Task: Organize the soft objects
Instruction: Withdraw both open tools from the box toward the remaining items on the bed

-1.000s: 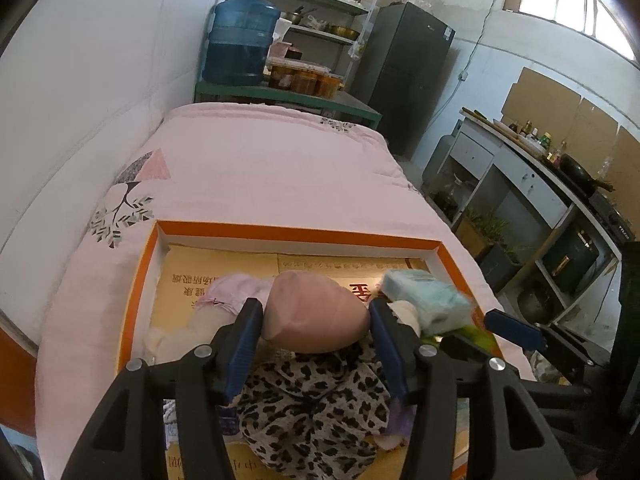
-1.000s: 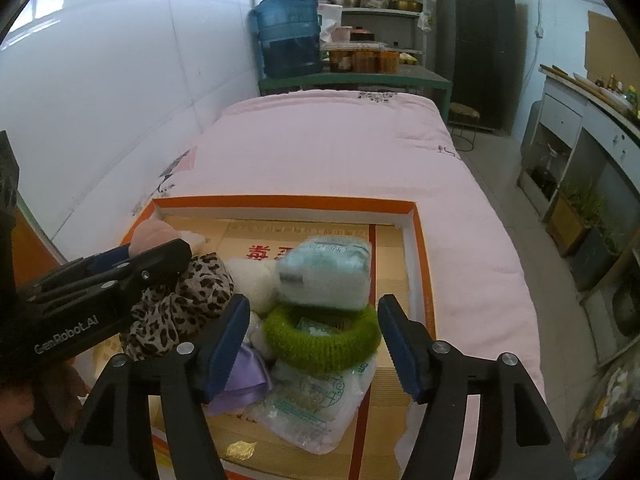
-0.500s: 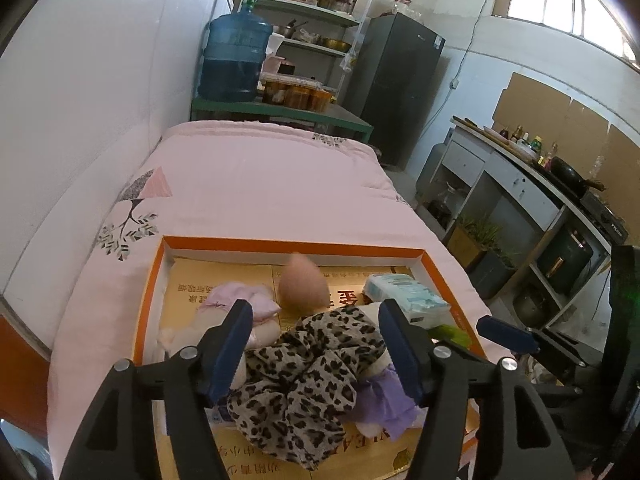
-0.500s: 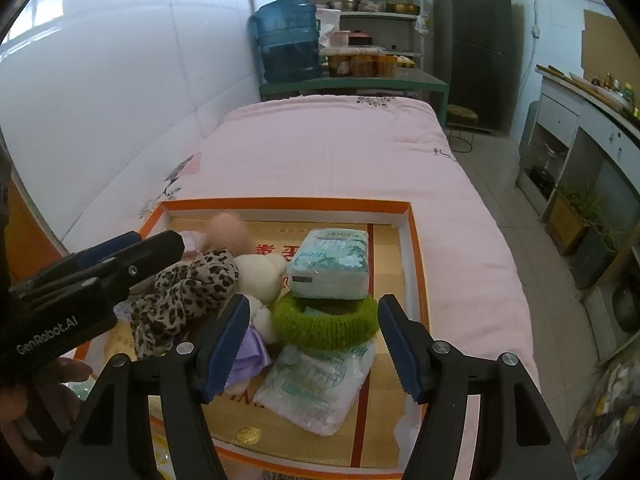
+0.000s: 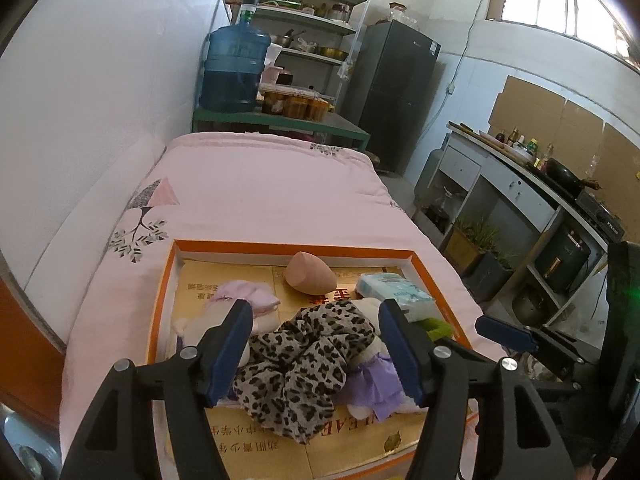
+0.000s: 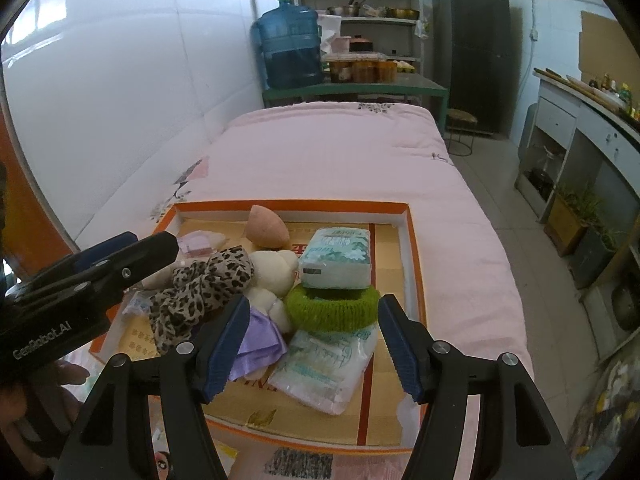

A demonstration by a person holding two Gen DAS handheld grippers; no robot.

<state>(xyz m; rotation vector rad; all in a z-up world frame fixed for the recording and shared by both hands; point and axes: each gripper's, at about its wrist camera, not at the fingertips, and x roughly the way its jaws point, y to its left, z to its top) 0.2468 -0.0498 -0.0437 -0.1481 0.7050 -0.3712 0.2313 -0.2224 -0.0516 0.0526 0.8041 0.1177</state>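
Note:
An orange-rimmed box (image 5: 167, 280) (image 6: 414, 248) lies on the pink bed. In it are a beige egg-shaped sponge (image 5: 309, 278) (image 6: 265, 228), a leopard-print scrunchie (image 5: 304, 364) (image 6: 200, 284), a cream plush toy with purple cloth (image 6: 272, 276), a green knitted ring (image 6: 332, 306), a tissue pack (image 6: 336, 258) (image 5: 394, 290) on the ring, a pink cloth (image 5: 246, 294) and a plastic packet (image 6: 324, 368). My left gripper (image 5: 316, 354) is open and empty above the scrunchie. My right gripper (image 6: 312, 354) is open and empty above the packet.
The pink quilt (image 5: 260, 192) stretches beyond the box. A white wall panel (image 5: 80, 120) runs along the left. A green table with a water jug (image 5: 234, 68) stands past the bed. A fridge (image 5: 394, 92) and counter (image 5: 520, 192) are on the right.
My left gripper has let go of the beige sponge, opened and pulled back and up; the sponge now lies at the back of the box. My right gripper has also drawn back.

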